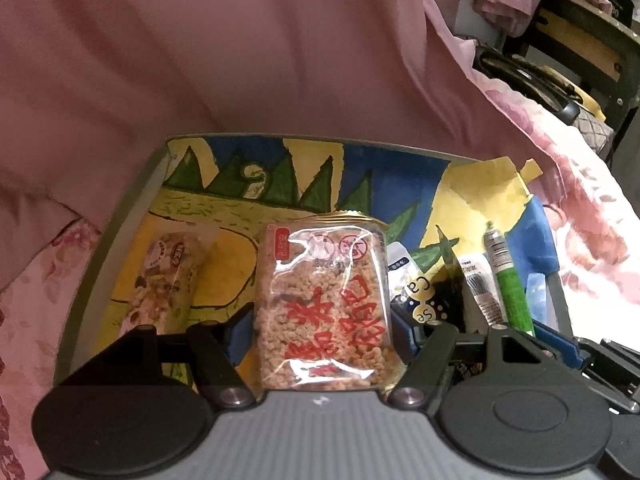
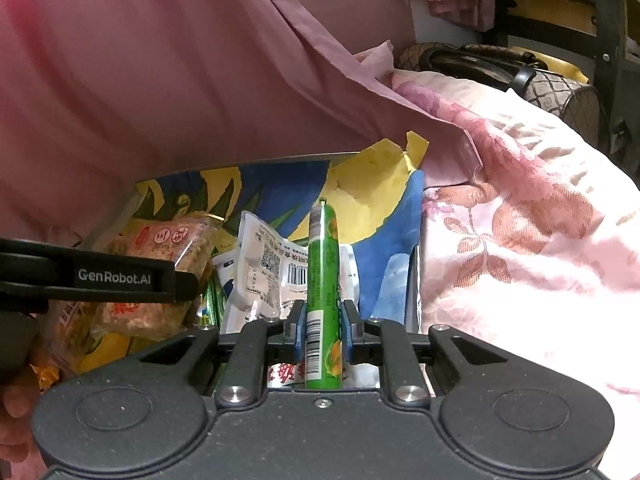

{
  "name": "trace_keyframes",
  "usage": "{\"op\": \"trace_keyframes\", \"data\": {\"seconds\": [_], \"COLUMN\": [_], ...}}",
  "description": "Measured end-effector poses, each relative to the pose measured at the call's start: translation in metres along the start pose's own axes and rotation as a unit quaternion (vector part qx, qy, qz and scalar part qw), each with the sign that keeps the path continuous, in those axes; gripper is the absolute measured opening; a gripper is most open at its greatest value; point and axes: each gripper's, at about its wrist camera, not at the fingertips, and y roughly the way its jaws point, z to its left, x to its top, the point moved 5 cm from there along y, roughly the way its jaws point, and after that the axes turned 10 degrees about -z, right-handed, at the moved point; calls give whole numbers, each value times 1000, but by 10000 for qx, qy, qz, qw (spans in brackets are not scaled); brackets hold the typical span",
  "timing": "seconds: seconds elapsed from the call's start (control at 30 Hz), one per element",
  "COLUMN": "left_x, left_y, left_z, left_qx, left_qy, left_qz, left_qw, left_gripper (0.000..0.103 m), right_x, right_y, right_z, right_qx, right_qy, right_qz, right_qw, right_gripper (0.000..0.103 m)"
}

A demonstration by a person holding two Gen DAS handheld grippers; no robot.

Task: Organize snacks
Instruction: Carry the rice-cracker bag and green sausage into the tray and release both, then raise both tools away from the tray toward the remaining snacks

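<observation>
Painted tray point(image 1: 132, 216) sits on the pink bedding. Left gripper point(image 1: 322, 340) clamps the rice cracker pack point(image 1: 324, 304) at tray center; right gripper point(image 2: 323, 326) pinches the green sausage stick point(image 2: 323, 276) (3 o'clock side).

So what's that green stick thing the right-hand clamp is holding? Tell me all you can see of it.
The green sausage stick is a slim tube in glossy green plastic wrap, with barcodes printed near both ends, yellow corn-like artwork near the bottom, and a pinched tip. It points away from the camera, nearly upright in the view. The right gripper is shut on its lower part, blue pads pressing either side. Behind it lie white snack packets inside the colourful box.
</observation>
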Motion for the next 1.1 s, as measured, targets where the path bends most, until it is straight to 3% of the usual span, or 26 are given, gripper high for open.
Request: {"op": "trace_keyframes", "data": {"seconds": [0.27,0.33,0.47,0.67,0.9,1.1], "left_x": [2,4,9,13,10,-4], "left_y": [-4,-10,-29,-76,-142,-197], "left_z": [1,5,11,21,35,50], "left_qx": [9,12,32,-68,-44,-7], "left_qy": [19,-46,-107,-288,-433,-582], "left_qz": [44,-15,-198,-766,-1577,-2210], "left_qw": [10000,10000,9997,9966,9865,9735], "left_gripper": [78,84,89,97,102,103], "right_x": [3,6,15,34,48,43], "right_y": [-1,-5,-21,-62,-127,-190], "right_z": [0,2,3,4,18,32], "right_qx": [-14,-3,47,36,127,262], "right_qy": [103,89,94,186,-72,-190], "right_qz": [-24,-70,-354,-921,-1631,-2394], "right_qw": [9999,9999,9993,9956,9865,9704], "right_gripper": [30,35,56,79,96,102]}}
